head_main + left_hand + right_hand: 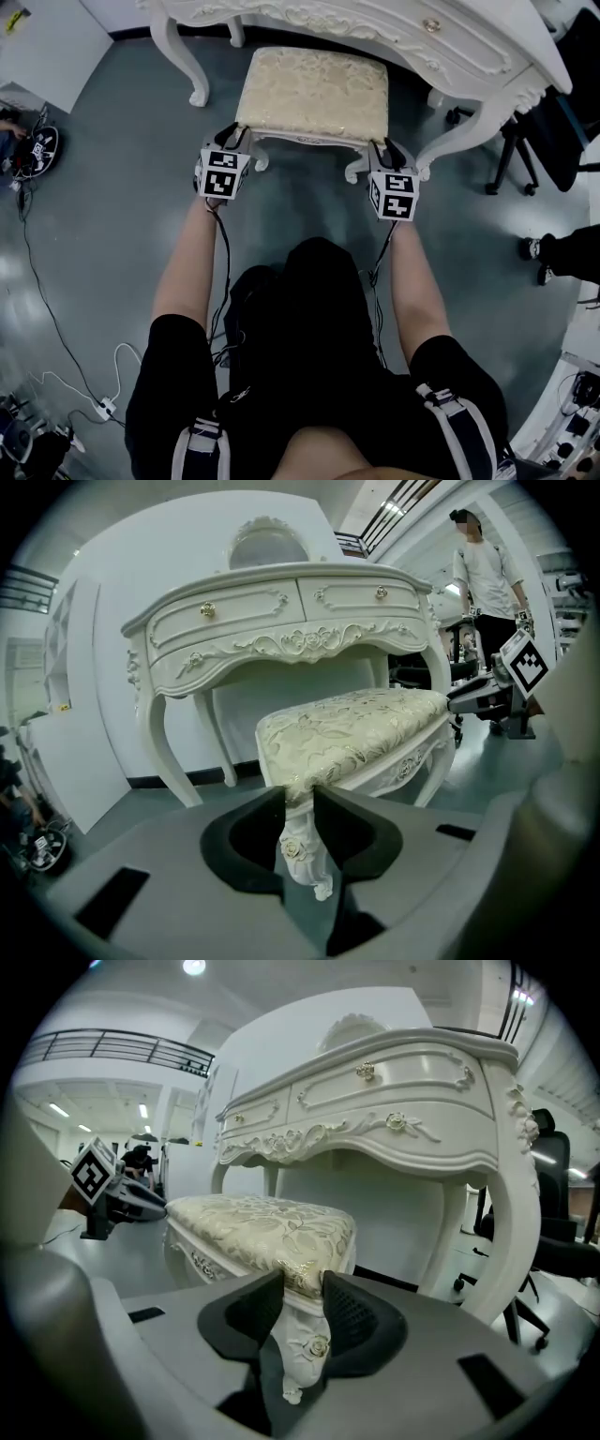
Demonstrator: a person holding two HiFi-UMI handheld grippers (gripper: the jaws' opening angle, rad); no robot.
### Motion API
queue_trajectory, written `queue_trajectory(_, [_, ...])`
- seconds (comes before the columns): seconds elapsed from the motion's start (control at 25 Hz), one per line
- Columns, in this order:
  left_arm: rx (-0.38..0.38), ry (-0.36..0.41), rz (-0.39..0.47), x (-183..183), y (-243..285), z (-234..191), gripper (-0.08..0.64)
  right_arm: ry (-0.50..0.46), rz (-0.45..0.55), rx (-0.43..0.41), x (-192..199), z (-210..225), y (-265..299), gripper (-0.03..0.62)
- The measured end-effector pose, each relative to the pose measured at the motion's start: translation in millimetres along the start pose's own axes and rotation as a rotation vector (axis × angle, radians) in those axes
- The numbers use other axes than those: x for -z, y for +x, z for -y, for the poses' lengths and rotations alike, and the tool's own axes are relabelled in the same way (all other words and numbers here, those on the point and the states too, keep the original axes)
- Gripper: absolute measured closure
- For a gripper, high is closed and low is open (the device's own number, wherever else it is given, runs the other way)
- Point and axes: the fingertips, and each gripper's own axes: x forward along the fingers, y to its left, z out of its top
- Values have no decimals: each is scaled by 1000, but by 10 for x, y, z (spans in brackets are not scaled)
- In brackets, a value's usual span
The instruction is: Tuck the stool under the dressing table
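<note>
The cream stool (312,92) with a gold-patterned cushion stands partly under the white carved dressing table (375,23). Its far end lies beneath the table top. My left gripper (234,136) is shut on the stool's near left leg. In the left gripper view the dark pads (258,827) press on either side of the carved leg (302,850). My right gripper (386,150) is shut on the near right leg. The right gripper view shows that leg (305,1349) pinched between the pads (361,1321), with the table's curved leg (511,1232) close on the right.
A black office chair (553,131) stands right of the table, and a person's shoe (534,248) is on the floor below it. Cables (56,328) and a power strip (106,408) lie at the left. A person (483,583) stands behind the table.
</note>
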Motion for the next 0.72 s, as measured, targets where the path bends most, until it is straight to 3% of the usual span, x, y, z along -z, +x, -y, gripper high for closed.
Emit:
queue_trajectory(0.52, [7,24,12,-423,894,-348,449,32,15,17,-329,394,809,440])
queue_trajectory(0.72, [-2,-1,11,-600,1245,-556,448,51,13,14,-452,454,1105,440])
